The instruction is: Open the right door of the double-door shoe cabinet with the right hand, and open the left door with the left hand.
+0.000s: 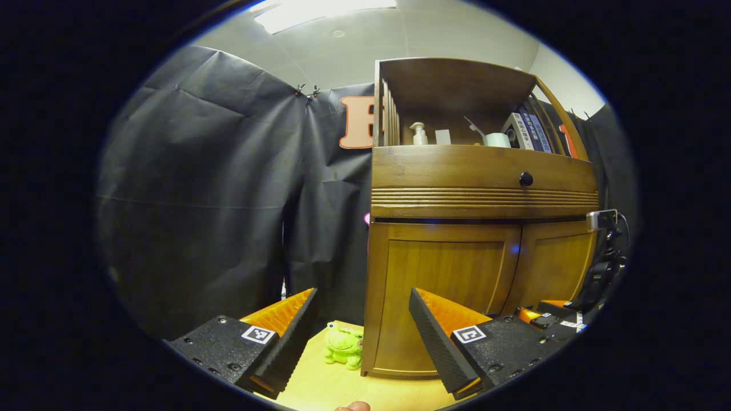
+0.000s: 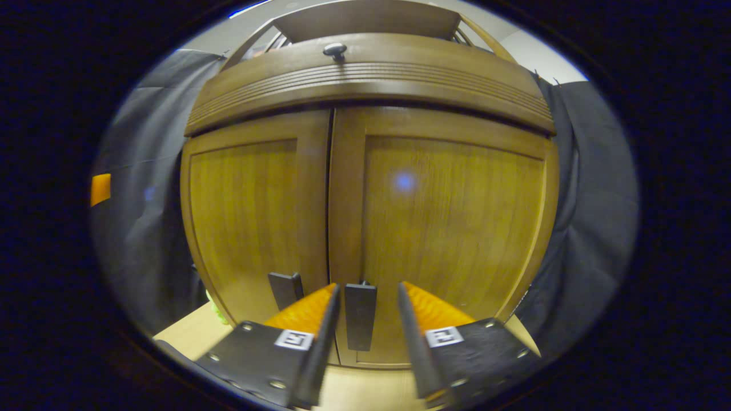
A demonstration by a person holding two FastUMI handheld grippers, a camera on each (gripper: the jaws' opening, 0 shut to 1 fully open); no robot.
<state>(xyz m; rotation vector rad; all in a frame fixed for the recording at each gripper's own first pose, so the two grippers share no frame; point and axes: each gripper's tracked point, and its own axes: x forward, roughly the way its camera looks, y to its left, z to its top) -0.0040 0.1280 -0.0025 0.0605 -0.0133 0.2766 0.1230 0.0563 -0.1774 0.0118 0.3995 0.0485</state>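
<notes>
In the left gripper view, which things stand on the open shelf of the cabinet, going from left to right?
Pump bottle → small pale block → white cup → upright books.

Shoe cabinet (image 1: 480,240) stands on table (image 1: 320,382), drawer (image 2: 365,74) above two doors; plush frog (image 1: 344,345) on table just left of cabinet.
</notes>
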